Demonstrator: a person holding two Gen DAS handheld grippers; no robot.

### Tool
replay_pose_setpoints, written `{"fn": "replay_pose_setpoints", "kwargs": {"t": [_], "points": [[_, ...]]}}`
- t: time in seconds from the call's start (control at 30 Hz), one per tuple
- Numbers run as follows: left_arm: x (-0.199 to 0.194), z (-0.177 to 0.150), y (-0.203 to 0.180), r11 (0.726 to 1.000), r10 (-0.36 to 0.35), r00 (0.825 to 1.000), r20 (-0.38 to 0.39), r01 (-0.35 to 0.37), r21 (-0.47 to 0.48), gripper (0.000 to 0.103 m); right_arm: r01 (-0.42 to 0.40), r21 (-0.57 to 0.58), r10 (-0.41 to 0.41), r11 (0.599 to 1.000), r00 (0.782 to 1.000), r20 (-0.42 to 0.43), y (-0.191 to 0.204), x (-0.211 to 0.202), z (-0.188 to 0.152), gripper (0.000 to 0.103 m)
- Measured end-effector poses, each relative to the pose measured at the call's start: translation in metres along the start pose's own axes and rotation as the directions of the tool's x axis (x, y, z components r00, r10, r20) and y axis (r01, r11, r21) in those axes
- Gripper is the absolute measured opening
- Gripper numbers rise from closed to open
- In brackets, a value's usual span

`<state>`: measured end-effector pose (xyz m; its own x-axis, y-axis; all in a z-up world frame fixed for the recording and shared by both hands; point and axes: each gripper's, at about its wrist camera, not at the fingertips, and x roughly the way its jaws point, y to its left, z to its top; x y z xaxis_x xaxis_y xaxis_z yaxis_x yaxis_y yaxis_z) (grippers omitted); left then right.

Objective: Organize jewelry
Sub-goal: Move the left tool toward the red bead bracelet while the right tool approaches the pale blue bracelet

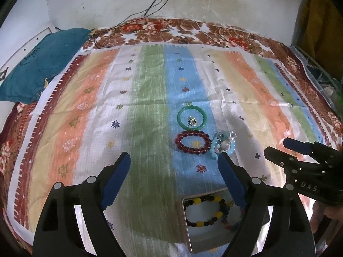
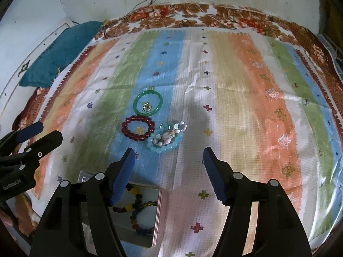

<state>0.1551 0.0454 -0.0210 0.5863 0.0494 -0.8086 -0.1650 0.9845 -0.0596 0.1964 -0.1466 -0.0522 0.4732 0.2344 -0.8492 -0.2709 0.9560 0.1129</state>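
Note:
A green bangle lies on the striped cloth with a small ring inside it. A dark red bead bracelet lies just in front of it, and a light blue bead bracelet with pale charms to its right. They also show in the right wrist view: bangle, red bracelet, blue bracelet. A metal tin near me holds yellow and dark bead bracelets. My left gripper is open and empty. My right gripper is open and empty above the cloth.
The striped cloth covers a floral bedspread. A teal pillow lies at the far left. Black cables hang down the wall. The right gripper shows in the left wrist view; the left one in the right wrist view.

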Motion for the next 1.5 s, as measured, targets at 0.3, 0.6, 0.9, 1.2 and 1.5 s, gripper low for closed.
{"fn": "replay_pose_setpoints", "kwargs": {"t": [0.3, 0.6, 0.9, 1.2, 1.5], "points": [[0.023, 0.008, 0.013, 0.999, 0.001, 0.999, -0.046, -0.002, -0.033, 0.083, 0.01, 0.012, -0.01, 1.0, 0.999, -0.03, -0.004, 0.017, 0.007, 0.066], [0.037, 0.011, 0.011, 0.999, -0.02, 0.997, -0.073, 0.018, -0.029, 0.083, 0.013, 0.012, -0.012, 1.0, 0.999, -0.038, -0.005, 0.025, 0.012, 0.066], [0.06, 0.014, 0.003, 1.0, -0.011, 0.993, -0.115, 0.012, 0.005, 0.083, 0.02, 0.028, -0.019, 0.999, 0.998, -0.064, -0.011, 0.046, 0.021, 0.066], [0.074, 0.015, 0.003, 1.0, -0.013, 0.991, -0.134, 0.014, 0.004, 0.083, 0.039, 0.029, -0.037, 0.999, 0.998, -0.052, -0.013, 0.054, 0.027, 0.066], [0.089, 0.018, -0.002, 1.0, -0.002, 0.987, -0.159, 0.006, 0.024, 0.083, 0.033, 0.042, -0.03, 0.999, 0.996, -0.079, -0.017, 0.071, 0.031, 0.066]]}}
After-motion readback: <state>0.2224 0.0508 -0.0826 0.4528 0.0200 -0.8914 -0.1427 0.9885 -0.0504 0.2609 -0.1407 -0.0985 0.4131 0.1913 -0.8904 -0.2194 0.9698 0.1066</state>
